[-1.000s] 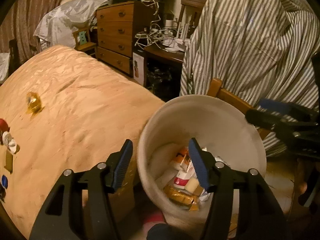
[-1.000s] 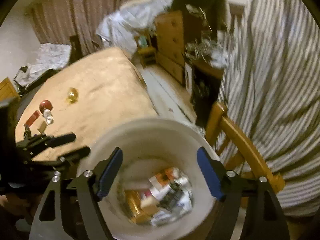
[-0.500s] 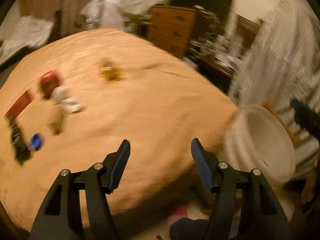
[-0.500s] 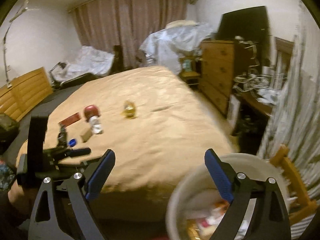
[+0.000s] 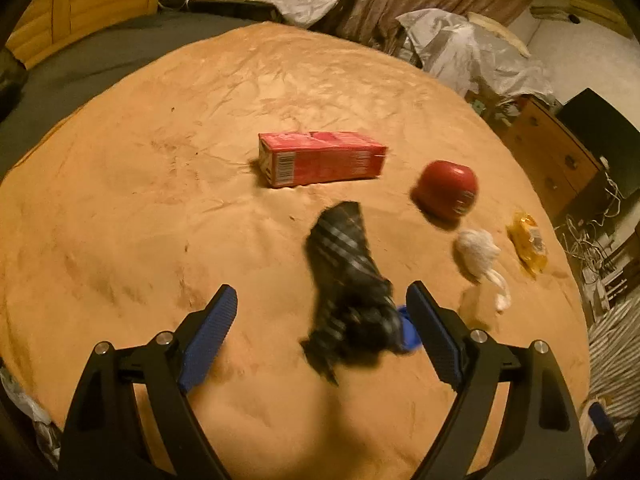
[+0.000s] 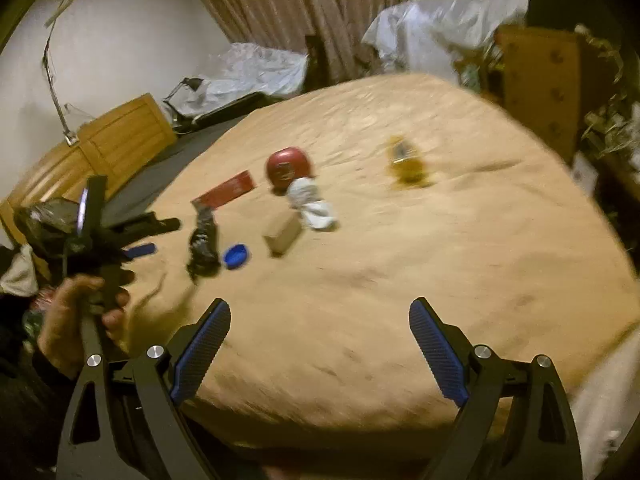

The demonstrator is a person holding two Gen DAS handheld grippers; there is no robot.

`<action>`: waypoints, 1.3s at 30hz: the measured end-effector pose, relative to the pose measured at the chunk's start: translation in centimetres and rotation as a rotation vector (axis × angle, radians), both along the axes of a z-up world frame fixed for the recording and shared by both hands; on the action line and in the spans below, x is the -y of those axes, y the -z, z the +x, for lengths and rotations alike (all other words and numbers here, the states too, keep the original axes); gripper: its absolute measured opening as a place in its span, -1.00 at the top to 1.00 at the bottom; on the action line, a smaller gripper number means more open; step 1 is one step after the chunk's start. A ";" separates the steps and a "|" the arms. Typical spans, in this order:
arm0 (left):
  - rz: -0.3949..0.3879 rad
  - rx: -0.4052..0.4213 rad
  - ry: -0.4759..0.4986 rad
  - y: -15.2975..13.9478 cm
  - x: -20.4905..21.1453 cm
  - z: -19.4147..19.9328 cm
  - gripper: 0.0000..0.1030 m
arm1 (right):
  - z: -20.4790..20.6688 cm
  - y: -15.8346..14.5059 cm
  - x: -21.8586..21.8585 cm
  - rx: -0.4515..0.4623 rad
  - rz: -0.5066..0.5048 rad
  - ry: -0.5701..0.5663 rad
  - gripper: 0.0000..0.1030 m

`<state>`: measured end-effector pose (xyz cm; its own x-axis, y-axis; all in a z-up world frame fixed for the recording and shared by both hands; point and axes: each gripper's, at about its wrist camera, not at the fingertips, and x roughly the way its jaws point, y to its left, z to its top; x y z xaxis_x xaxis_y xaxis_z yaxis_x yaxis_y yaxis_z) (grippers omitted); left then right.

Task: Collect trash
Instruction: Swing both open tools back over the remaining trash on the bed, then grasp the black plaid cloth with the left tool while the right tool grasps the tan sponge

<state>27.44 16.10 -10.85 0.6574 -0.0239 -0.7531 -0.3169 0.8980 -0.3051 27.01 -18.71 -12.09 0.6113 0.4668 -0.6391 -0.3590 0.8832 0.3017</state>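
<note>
Trash lies on the orange blanket (image 5: 160, 208): a red carton (image 5: 320, 160), a red round cup (image 5: 446, 188), a black crumpled wrapper (image 5: 348, 288), a blue cap (image 5: 409, 330), a white tissue wad (image 5: 478, 252), a small cardboard box (image 6: 284, 234) and a yellow wrapper (image 5: 528, 246). My left gripper (image 5: 320, 304) hovers over the blanket's near side, its jaws opening. The black wrapper's near end shows between its fingers, ungripped. My right gripper (image 6: 320, 312) is open and empty over bare blanket. It sees the left gripper (image 6: 156, 237) just left of the black wrapper (image 6: 204, 240).
A person's hand (image 6: 76, 312) holds the left gripper at the bed's left corner. A wooden headboard (image 6: 120, 140) and plastic-covered heaps (image 6: 260, 68) stand beyond the bed, a chest of drawers (image 6: 548, 80) to the right. A pale blurred edge (image 6: 604, 400) shows at lower right.
Both grippers swung left, from over the white bin to the bed. The bin has left the left wrist view, and the trash items now lie close ahead. Both jaws stand wider.
</note>
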 end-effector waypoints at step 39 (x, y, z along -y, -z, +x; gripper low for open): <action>0.088 -0.091 0.076 4.3 1.6 3.5 -0.37 | 16.9 7.8 -14.6 -0.162 -0.199 -0.084 0.23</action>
